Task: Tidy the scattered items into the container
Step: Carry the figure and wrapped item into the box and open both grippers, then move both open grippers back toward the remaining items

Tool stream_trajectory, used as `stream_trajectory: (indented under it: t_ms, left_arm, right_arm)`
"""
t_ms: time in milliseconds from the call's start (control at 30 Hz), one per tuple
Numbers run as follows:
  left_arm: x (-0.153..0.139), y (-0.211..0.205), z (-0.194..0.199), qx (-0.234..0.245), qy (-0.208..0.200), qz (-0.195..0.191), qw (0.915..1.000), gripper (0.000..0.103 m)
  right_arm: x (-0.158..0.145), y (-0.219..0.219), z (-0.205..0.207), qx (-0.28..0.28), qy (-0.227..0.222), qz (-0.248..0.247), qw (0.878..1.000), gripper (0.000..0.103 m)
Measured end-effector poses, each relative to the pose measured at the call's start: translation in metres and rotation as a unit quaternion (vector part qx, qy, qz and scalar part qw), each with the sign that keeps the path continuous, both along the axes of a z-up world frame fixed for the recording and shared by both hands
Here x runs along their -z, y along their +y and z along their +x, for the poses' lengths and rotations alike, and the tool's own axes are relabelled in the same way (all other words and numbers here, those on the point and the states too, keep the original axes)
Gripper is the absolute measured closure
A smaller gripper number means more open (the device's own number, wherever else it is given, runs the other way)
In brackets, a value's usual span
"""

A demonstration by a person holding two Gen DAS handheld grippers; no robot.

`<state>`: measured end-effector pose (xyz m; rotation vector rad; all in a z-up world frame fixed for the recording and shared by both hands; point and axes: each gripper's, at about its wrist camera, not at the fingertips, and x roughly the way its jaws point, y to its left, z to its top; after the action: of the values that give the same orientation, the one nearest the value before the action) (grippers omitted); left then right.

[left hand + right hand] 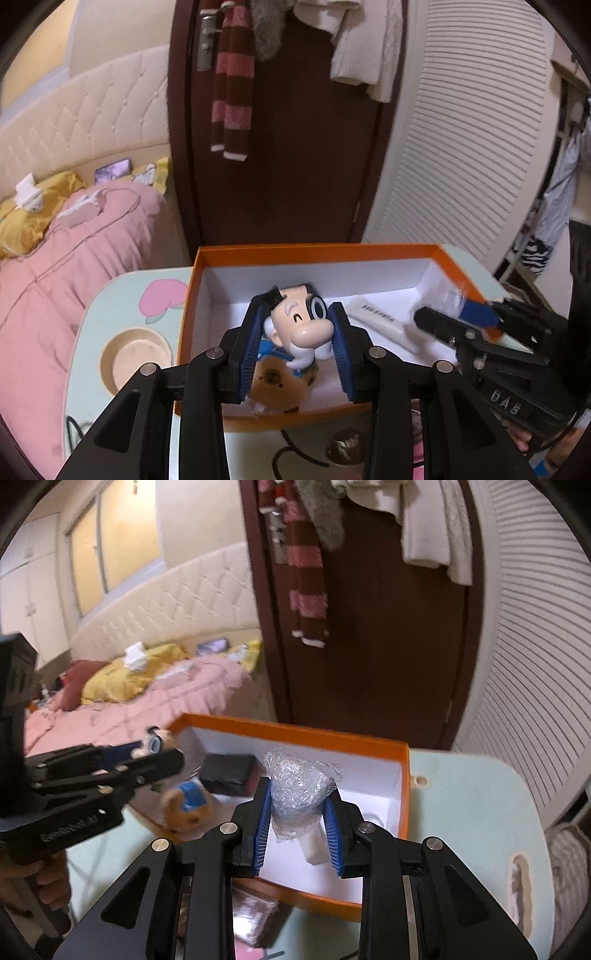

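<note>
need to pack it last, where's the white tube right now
In the left wrist view the white tube lies inside the orange box, right of the cartoon figure.

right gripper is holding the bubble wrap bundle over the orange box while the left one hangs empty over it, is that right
Not quite. The left gripper is not empty: the left wrist view shows its blue pads closed on a cartoon figurine over the orange box. The rest holds: the right gripper grips the bubble wrap bundle above the box.
</note>
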<state>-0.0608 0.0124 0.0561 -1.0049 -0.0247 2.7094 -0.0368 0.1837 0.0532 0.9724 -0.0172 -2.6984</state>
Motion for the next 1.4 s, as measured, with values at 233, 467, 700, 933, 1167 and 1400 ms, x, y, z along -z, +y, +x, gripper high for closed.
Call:
stream_trajectory:
  t_ms: [233, 467, 700, 933, 1167, 1400]
  left_arm:
    - [0.008, 0.007, 0.006, 0.001, 0.032, -0.022, 0.9993, 0.036]
    - [0.01, 0.006, 0.005, 0.0, 0.033, -0.021, 0.9992, 0.036]
    - [0.01, 0.008, 0.001, -0.008, 0.025, -0.027, 0.9993, 0.037]
    - [-0.023, -0.004, 0.027, -0.031, 0.082, -0.032, 0.9956, 0.008]
    - [-0.042, -0.032, 0.054, -0.037, 0.079, 0.001, 0.9962, 0.008]
    - [-0.012, -0.043, 0.091, -0.039, 0.023, -0.046, 0.9979, 0.007]
  right_arm:
    - [0.001, -0.007, 0.006, -0.005, 0.018, 0.007, 1.0, 0.039]
    - [-0.004, -0.011, 0.011, -0.004, 0.018, 0.009, 1.0, 0.039]
    - [-0.002, -0.009, 0.007, -0.004, 0.015, 0.007, 1.0, 0.039]
    - [-0.013, 0.002, 0.014, 0.008, 0.03, -0.022, 0.999, 0.038]
    - [-0.037, 0.011, 0.036, 0.017, 0.077, -0.029, 0.996, 0.022]
    - [-0.031, 0.022, 0.071, 0.021, 0.059, -0.012, 0.998, 0.022]
